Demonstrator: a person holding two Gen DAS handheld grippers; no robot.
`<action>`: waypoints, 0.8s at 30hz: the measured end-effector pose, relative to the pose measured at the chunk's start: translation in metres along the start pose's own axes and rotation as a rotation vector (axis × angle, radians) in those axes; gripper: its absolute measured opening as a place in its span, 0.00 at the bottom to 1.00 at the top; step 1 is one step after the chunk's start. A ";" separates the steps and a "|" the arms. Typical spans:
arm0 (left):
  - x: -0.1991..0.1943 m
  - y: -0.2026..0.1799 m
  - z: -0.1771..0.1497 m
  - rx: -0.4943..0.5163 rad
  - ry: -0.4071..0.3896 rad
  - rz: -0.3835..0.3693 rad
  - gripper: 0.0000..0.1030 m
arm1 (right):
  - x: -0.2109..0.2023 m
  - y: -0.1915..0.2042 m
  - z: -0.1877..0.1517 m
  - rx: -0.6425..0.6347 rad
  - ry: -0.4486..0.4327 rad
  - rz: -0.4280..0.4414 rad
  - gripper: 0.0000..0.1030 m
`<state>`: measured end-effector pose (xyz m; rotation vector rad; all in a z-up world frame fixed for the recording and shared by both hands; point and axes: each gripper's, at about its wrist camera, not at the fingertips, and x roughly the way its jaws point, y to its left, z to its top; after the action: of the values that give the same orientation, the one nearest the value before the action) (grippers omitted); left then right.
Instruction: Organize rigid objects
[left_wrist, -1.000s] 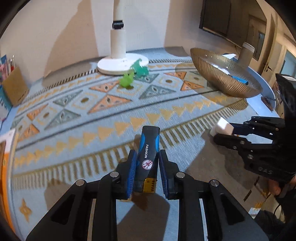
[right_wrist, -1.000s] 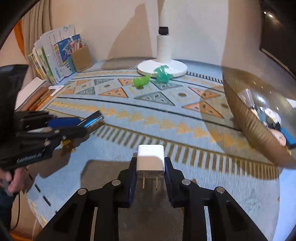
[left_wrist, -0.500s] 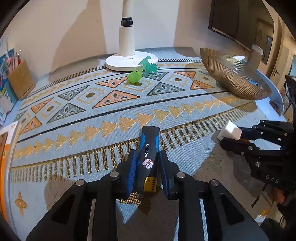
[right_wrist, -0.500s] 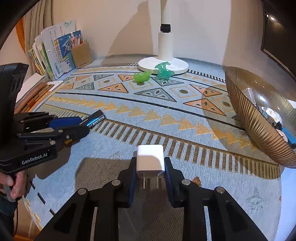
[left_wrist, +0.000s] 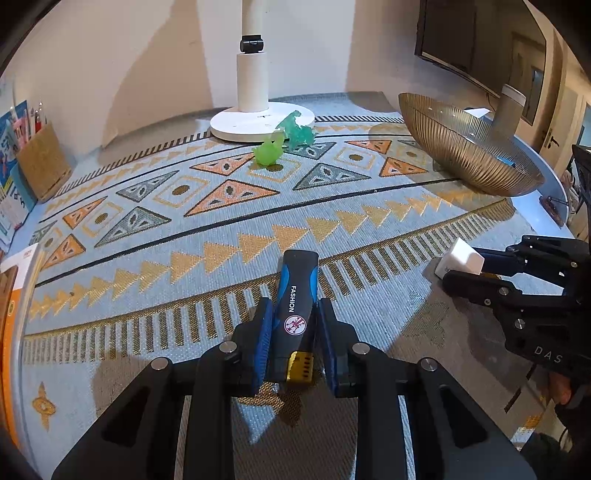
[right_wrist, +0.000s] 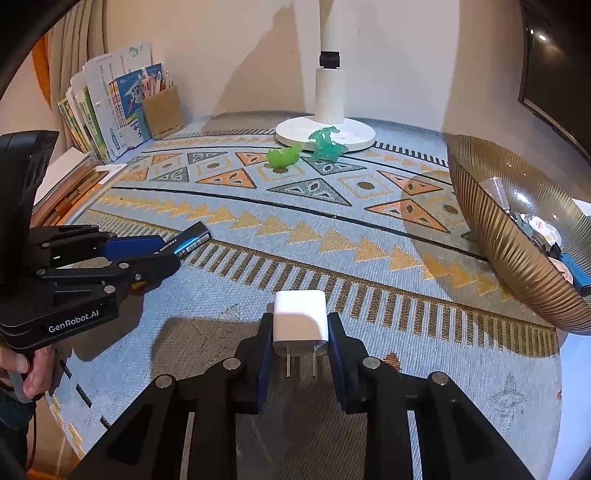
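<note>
My left gripper (left_wrist: 295, 325) is shut on a black and blue "FASHION" utility knife (left_wrist: 296, 295), held over the front of the patterned table mat; the knife (right_wrist: 184, 242) also shows at the left of the right wrist view. My right gripper (right_wrist: 300, 325) is shut on a white plug adapter (right_wrist: 300, 319), prongs pointing back toward me; the adapter also shows in the left wrist view (left_wrist: 460, 258). A ribbed amber glass bowl (right_wrist: 517, 258) with several small items inside stands at the right. Two green toy dinosaurs (left_wrist: 271, 151) (left_wrist: 297, 127) stand near the lamp base.
A white lamp base and pole (left_wrist: 255, 122) stand at the back centre. A cardboard pen holder (right_wrist: 162, 110) and upright booklets (right_wrist: 107, 99) are at the back left. An orange box edge (left_wrist: 11, 332) is at the far left. The table edge (left_wrist: 554, 192) curves behind the bowl.
Both grippers have pulled back and lifted slightly with their objects still held; the mat and bowl appear farther away and more of the far wall shows.
</note>
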<state>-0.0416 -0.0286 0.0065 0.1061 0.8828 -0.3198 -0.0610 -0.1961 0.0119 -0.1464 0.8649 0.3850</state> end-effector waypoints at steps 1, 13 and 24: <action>0.000 0.000 0.000 0.000 0.000 0.000 0.21 | 0.000 0.000 0.000 -0.001 0.000 0.000 0.26; -0.002 -0.006 -0.001 0.029 -0.012 0.017 0.20 | -0.010 -0.005 0.000 0.040 -0.061 -0.040 0.26; -0.001 -0.006 0.000 0.034 0.010 -0.014 0.36 | -0.002 -0.010 0.001 0.067 -0.010 -0.034 0.34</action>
<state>-0.0444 -0.0339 0.0071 0.1332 0.8884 -0.3482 -0.0570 -0.2056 0.0139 -0.0964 0.8630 0.3244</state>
